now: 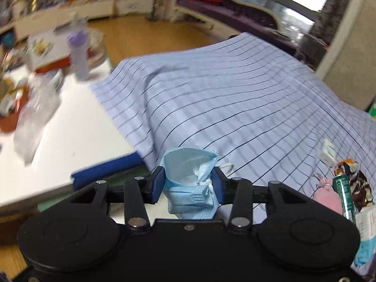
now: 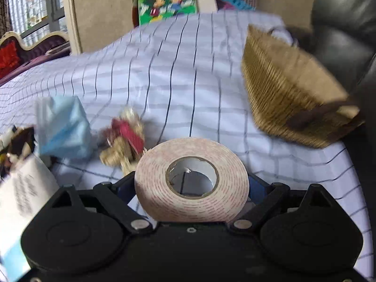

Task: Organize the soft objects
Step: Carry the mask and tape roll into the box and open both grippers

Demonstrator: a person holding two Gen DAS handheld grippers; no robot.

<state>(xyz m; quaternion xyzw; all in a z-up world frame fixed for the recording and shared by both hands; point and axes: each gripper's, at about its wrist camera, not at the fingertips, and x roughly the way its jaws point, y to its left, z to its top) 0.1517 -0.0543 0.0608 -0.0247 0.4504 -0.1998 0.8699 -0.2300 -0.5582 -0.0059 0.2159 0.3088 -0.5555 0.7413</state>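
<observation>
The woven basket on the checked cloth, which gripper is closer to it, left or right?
Right. The right gripper, gripping a tape roll, has the woven basket just ahead to its right. The left gripper, clamping a blue face mask, shows no basket in its view.

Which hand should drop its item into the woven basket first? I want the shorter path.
Probably right: its jaws grip the pink tape roll, and the brown woven basket shows just ahead. The left grips a crumpled blue face mask, no basket visible.
</observation>
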